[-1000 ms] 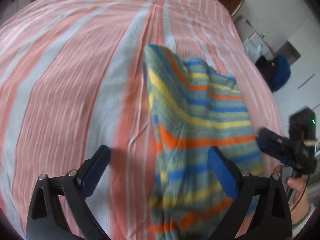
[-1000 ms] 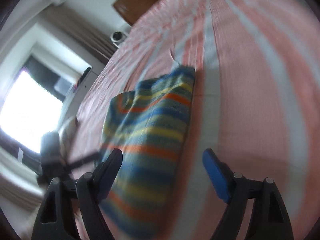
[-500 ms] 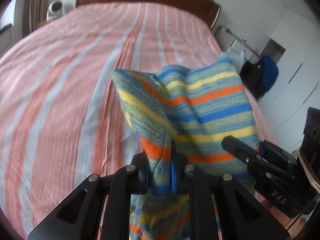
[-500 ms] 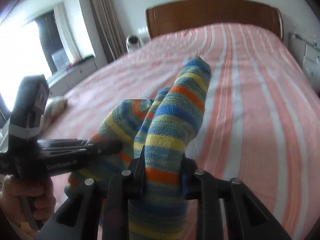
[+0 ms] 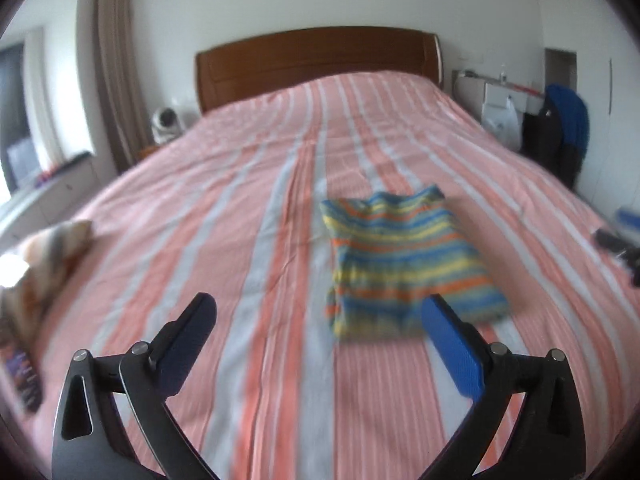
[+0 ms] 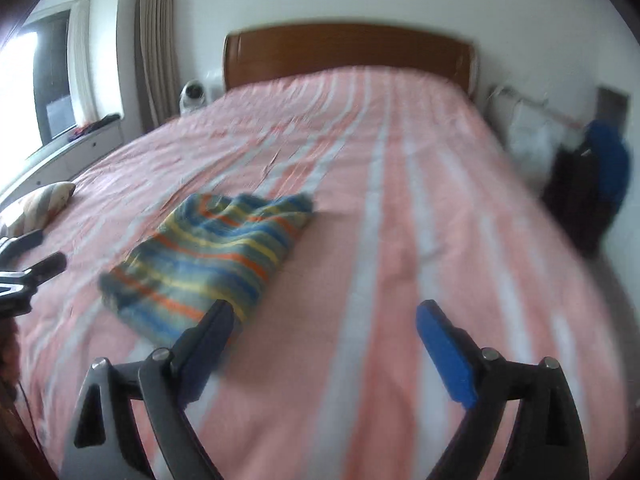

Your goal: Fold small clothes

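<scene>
While both sets of jaws have just been opening and now stand spread wide with nothing between them, the striped knit garment (image 5: 408, 264) lies released on the bed (image 5: 248, 216). In the left wrist view the left gripper (image 5: 320, 332) fills the bottom of the frame, its right blue pad just overlapping the garment's near corner in the picture, though apparently above it and not touching. In the right wrist view the right gripper (image 6: 324, 344) sits low in the frame, the garment lying left of centre behind its left finger.

The garment looks folded into a compact, roughly rectangular bundle, so the step in hand appears to be letting go after a fold. The next move would call for either squaring the slightly rumpled far edge or reaching for another piece.

The left view alone shows a dark flat object (image 5: 24, 376) at the lower left edge; the right view shows the window (image 6: 48, 80) at upper left more fully. Both views catch a striped cushion (image 6: 44, 200) at the left.
</scene>
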Motion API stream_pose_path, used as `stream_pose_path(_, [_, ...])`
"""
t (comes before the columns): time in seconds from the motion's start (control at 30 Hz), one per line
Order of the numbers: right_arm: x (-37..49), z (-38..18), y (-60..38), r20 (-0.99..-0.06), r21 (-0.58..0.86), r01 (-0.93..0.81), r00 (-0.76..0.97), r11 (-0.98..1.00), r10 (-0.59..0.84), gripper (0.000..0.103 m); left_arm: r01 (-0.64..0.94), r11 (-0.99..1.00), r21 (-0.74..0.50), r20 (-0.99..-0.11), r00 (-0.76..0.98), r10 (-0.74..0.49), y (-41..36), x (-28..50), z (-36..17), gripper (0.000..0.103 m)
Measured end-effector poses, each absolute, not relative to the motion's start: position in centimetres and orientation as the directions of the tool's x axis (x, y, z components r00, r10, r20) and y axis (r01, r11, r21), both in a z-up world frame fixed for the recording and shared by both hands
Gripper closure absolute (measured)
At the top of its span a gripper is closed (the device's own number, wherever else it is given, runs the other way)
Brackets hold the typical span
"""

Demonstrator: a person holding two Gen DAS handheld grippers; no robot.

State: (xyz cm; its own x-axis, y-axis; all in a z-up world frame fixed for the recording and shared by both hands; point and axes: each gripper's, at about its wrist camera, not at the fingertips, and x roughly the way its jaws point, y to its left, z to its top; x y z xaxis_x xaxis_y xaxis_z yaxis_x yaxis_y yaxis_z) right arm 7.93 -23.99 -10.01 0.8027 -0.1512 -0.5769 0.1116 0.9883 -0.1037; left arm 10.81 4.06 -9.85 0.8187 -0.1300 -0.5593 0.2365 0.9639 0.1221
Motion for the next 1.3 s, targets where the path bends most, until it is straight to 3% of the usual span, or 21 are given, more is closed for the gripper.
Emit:
stream_pose_path(0.13, [1.2,-7.3,-24.1,-0.471,-0.106,0.248,0.84,0.963,-0.268,0.0,0.146,0.98,0.136,-0.552,0.832,-0.047,3.6,6.5,-7.6,0.0])
stream_pose_path(0.27, [-0.8,-7.2,-23.9,-0.599,-0.004,0.074,0.798,0.997,-0.061,0.0,0.081,0.988,0.129,-0.536,0.844,0.001,3.3,2.7,-6.0,0.0])
stream_pose_path(0.43, [-2.5,-7.0,-20.8,-0.595,-0.015,-0.024,0.803,1.0,0.01,0.0,0.107,0.986,0.131,-0.566,0.824,-0.014,3.1,0.8,-5.5,0.0])
stream_pose_path(0.53, [-1.7,-7.1,-19.2,-0.659,0.055,-0.099,0.744,0.994,0.111,0.0,0.154,0.986,0.065,-0.611,0.787,-0.083,3.5,0.3,-5.5,0.0])
stream_pose_path(0.73, [-2.8,-7.3,-16.7,-0.711,-0.011,-0.109,0.699,0.994,0.069,0.0,0.149,0.988,0.049,-0.662,0.745,-0.079,3.8,-0.2,-5.3,0.0])
stream_pose_path(1.1, [-3.3,-6.4,-16.4,-0.715,0.012,-0.098,0.695,0.995,0.078,0.0,0.118,0.981,0.152,-0.699,0.715,0.022,2.4,-0.7,-5.3,0.0])
stream_pose_path(1.3, [-2.9,-6.7,-16.8,-0.747,0.084,-0.089,0.653,0.992,0.122,0.0,0.116,0.984,0.136,-0.712,0.702,0.016,2.7,-0.4,-5.5,0.0])
